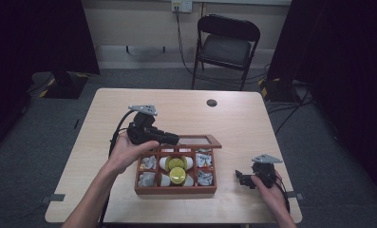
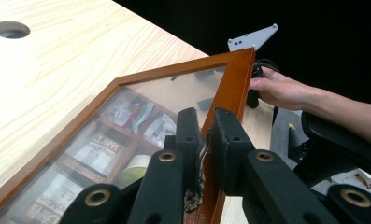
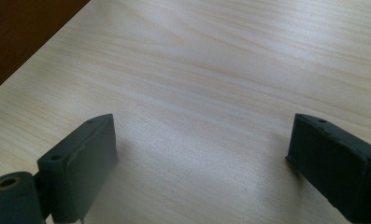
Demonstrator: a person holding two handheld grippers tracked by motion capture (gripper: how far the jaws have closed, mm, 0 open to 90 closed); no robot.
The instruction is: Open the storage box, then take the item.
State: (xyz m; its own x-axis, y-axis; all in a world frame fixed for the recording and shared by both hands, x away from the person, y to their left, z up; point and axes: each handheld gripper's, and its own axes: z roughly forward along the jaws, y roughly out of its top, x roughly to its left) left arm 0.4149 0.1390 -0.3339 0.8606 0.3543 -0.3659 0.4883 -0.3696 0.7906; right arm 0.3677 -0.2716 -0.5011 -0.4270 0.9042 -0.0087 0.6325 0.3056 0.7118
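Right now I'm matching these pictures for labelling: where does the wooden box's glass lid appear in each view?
High view: the glass lid stands raised behind the compartments, centre, pinched by the left tool.
Left gripper view: the lid crosses the middle, its frame edge between the tool's jaws.
Right gripper view: bare tabletop between open jaws; the dark brown corner at top left may be the box.
Shared landmark: the pale wood tabletop.

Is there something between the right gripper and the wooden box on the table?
Nothing visible. The right gripper rests open on the table, with bare tabletop between it and the wooden box. The left gripper clamps the lid.
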